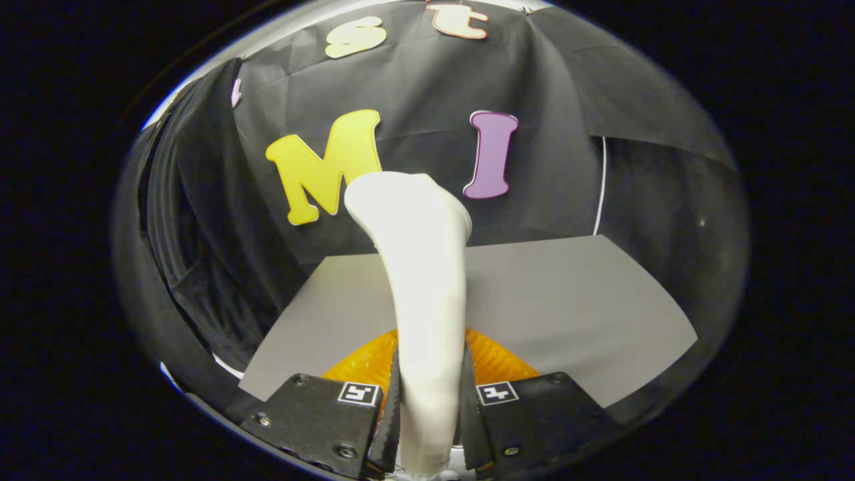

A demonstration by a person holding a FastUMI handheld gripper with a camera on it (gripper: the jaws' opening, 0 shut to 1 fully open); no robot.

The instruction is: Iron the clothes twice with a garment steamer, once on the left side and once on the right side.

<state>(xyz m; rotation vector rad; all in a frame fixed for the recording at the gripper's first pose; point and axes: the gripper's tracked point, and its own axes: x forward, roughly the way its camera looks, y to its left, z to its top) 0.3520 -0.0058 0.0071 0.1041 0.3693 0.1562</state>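
Observation:
A white garment steamer [421,267] rises from between my fingers, its handle narrow at the bottom and its head flaring wide at the top. My gripper [429,407] is shut on the handle, one pad pressing each side. Behind the handle sits an orange translucent part [497,361], likely the steamer's base or tank. A dark garment [200,220] hangs to the left of the steamer, well apart from its head.
A grey tabletop [568,300] spreads beyond the fingers, mostly to the right. The black booth wall [568,133] closes off the back, with a thin white line [600,187] running down it on the right.

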